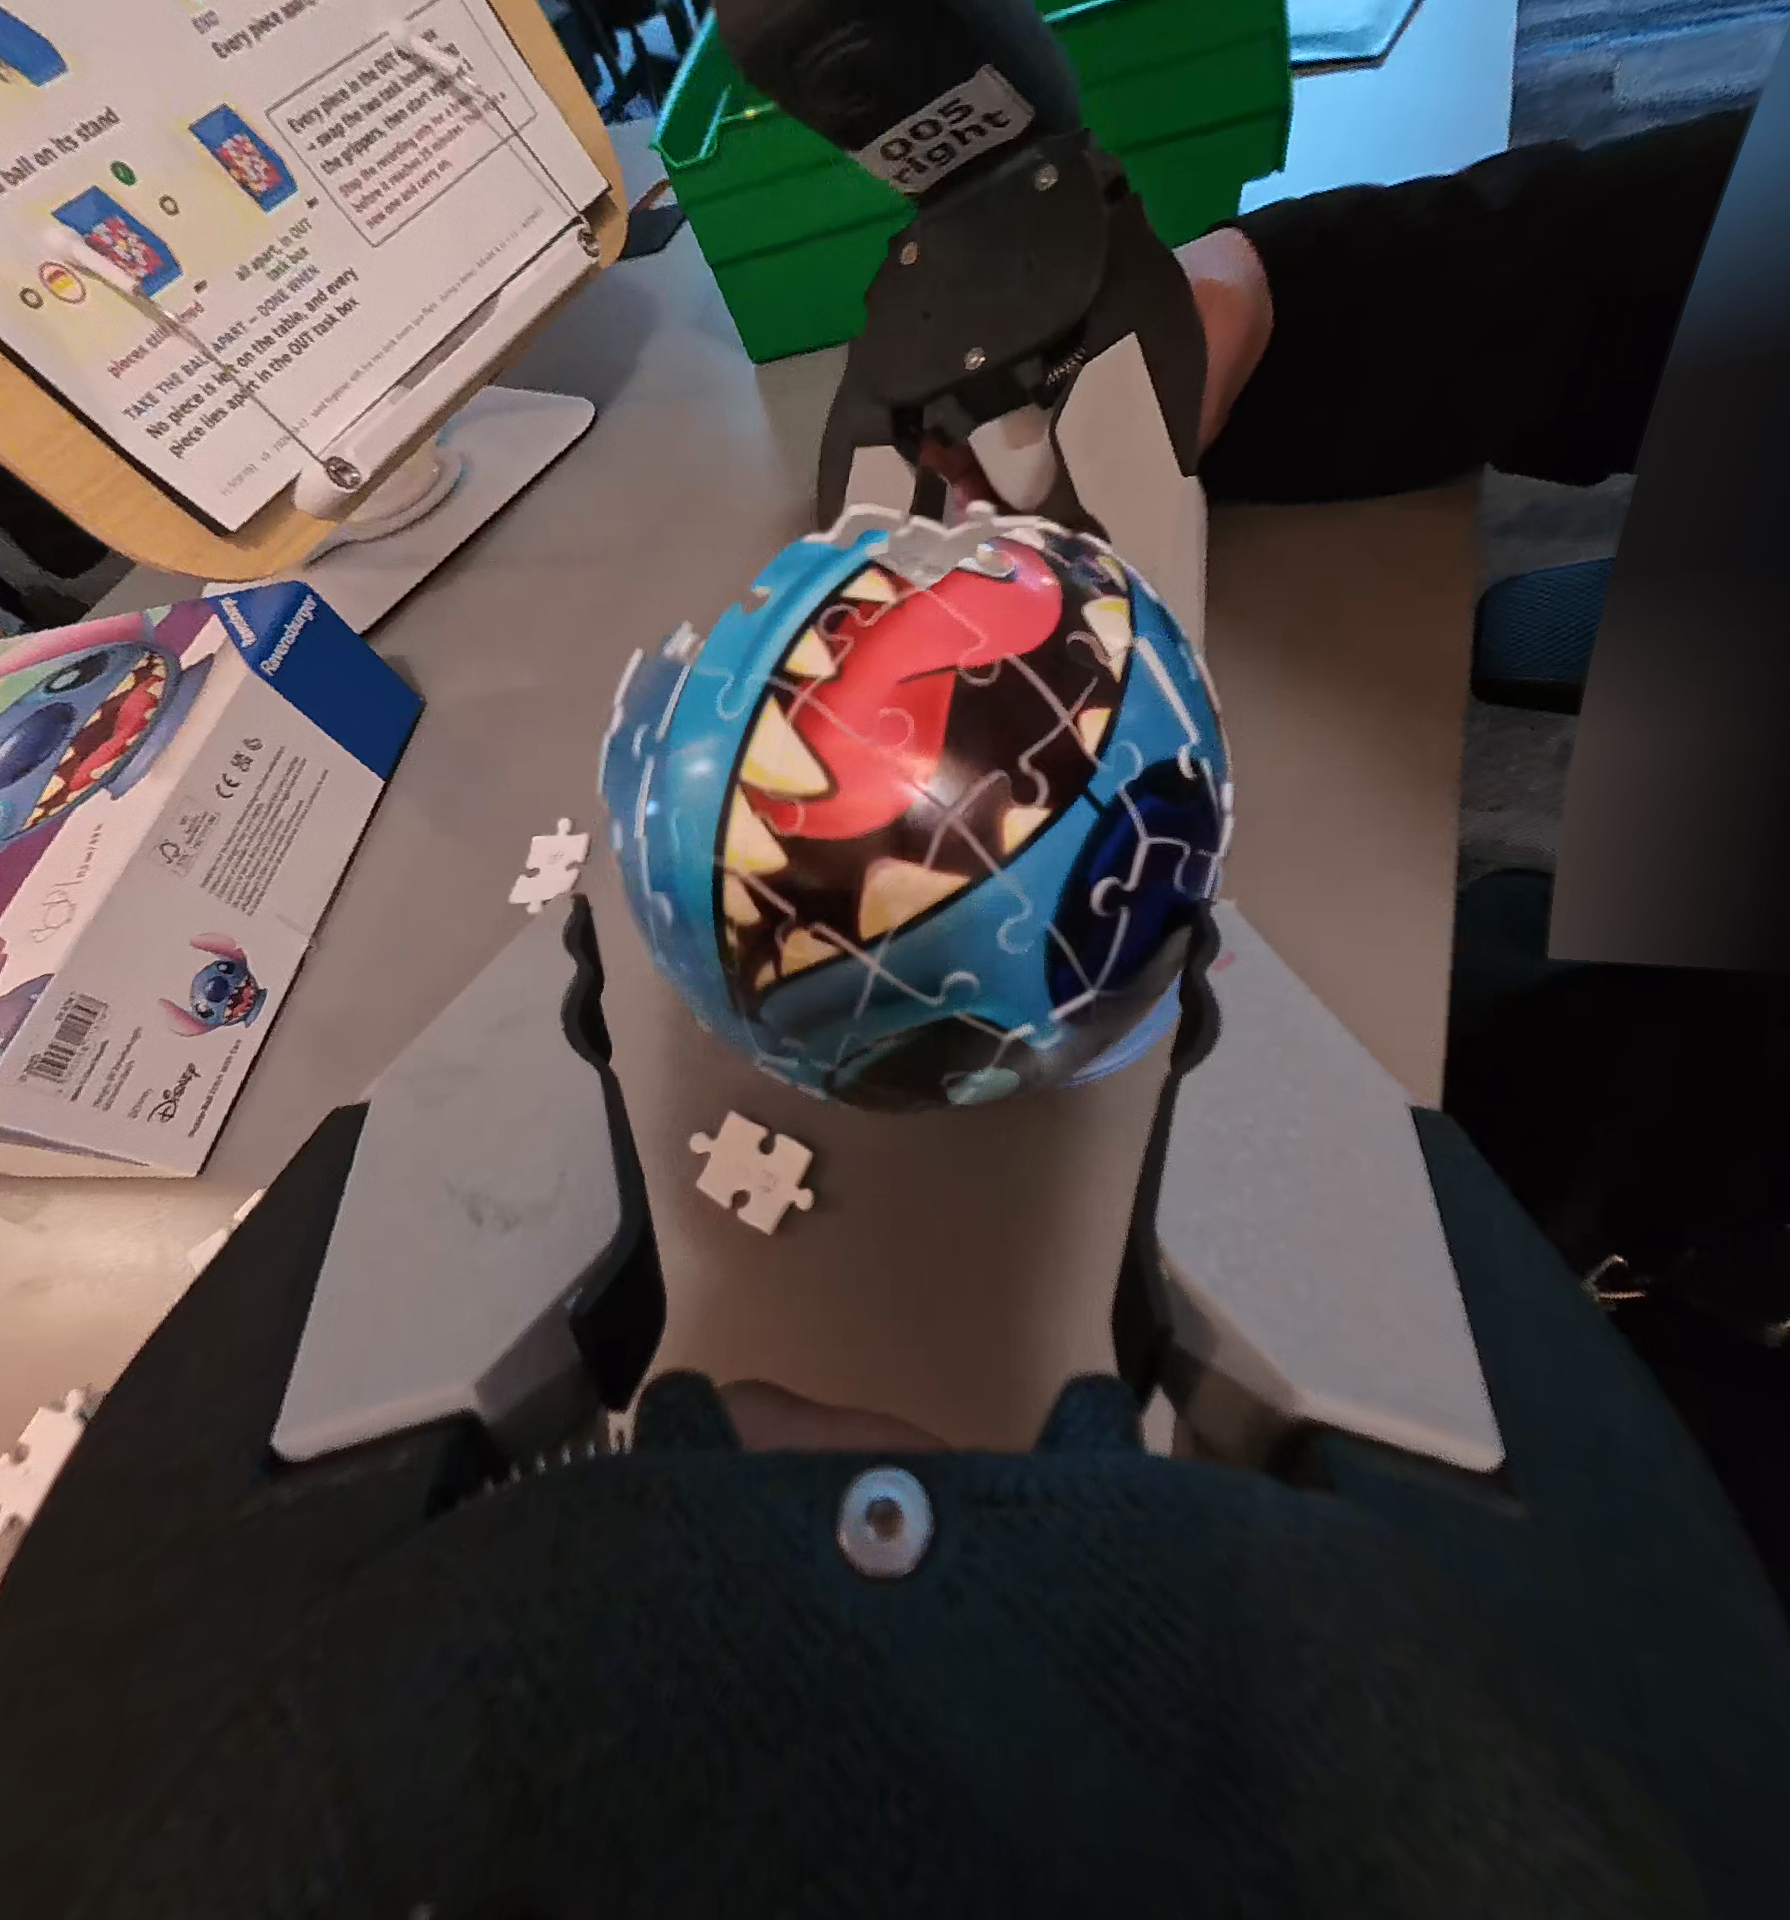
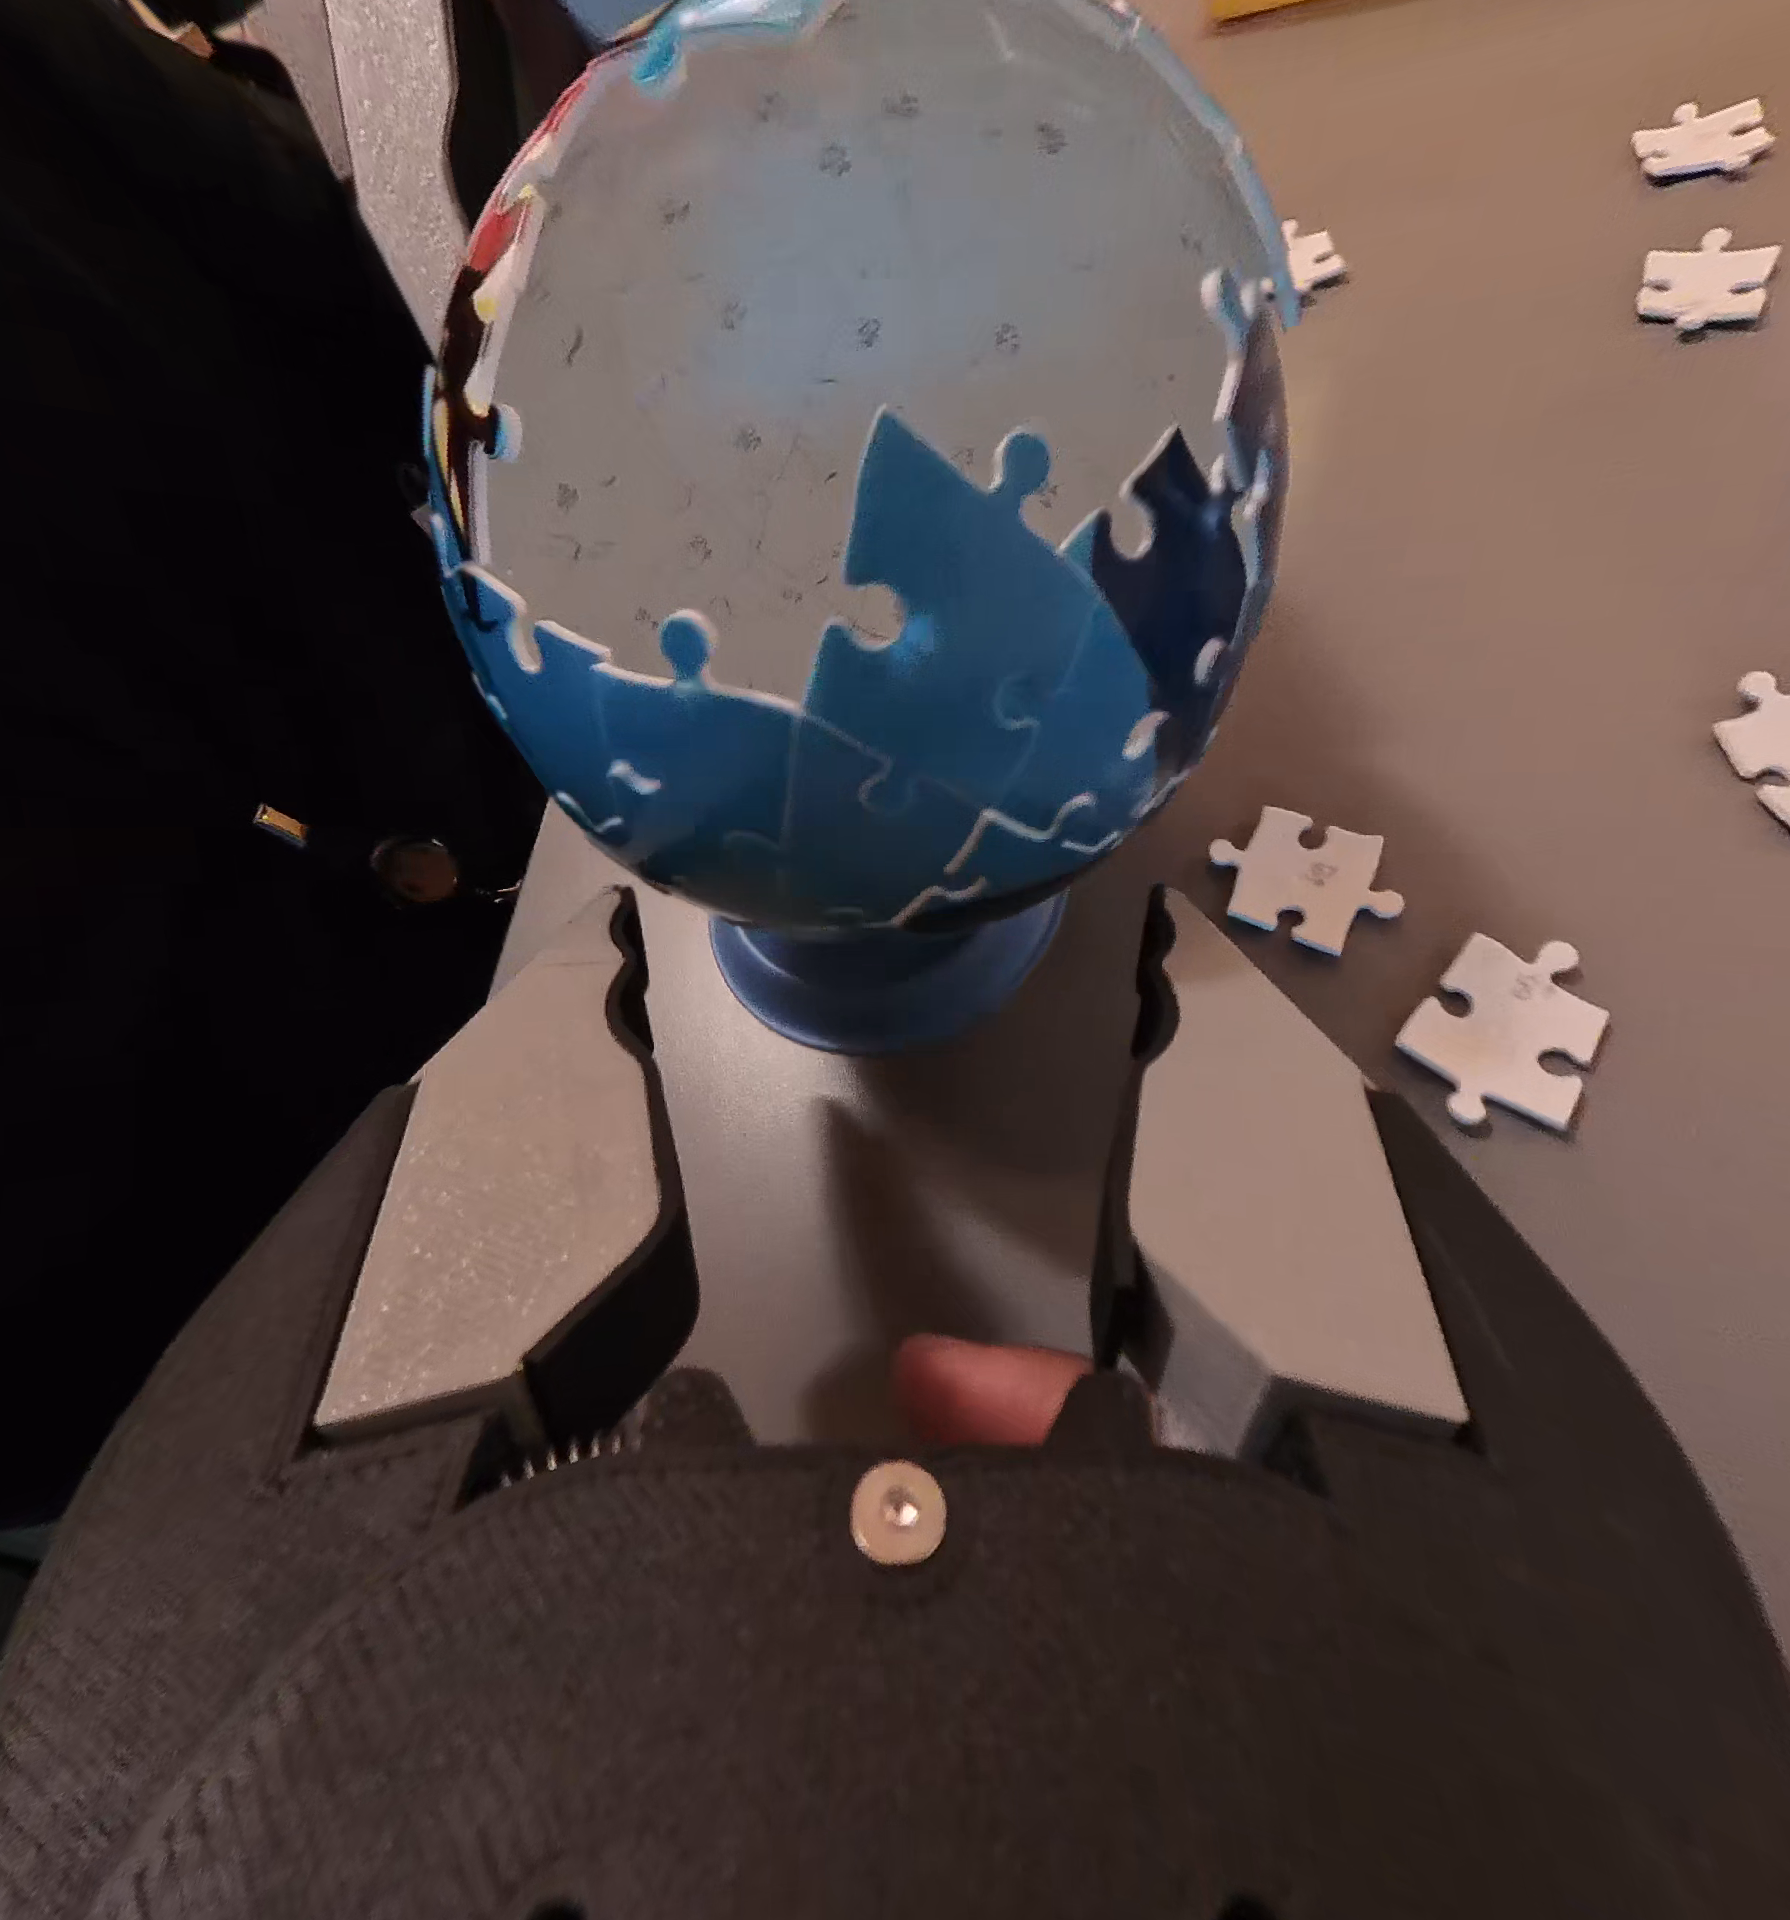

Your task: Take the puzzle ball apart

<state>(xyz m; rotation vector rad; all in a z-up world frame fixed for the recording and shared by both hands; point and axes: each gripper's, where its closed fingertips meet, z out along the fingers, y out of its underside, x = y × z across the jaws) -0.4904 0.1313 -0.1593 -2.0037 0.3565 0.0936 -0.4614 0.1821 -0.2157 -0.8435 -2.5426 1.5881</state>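
The puzzle ball (image 1: 912, 821) stands on a blue stand (image 2: 886, 977) on the grey table. Its printed side, a red tongue with teeth, faces the left wrist view. The right wrist view shows the ball (image 2: 818, 364) with many pieces gone and its pale inner face bare above a band of blue pieces. My left gripper (image 1: 891, 977) is open, its fingertips either side of the ball's lower part. My right gripper (image 2: 891, 966) is open, level with the stand. It shows in the left wrist view (image 1: 1005, 488) behind the ball's top edge.
Loose white-backed pieces lie near the ball (image 1: 756, 1169) (image 1: 548, 862), and several more lie on the table to the right (image 2: 1504, 1029) (image 2: 1306, 878). The puzzle box (image 1: 143, 862) lies at left, an instruction sheet (image 1: 247, 208) stands behind it, and a green bin (image 1: 766, 208) stands at the back.
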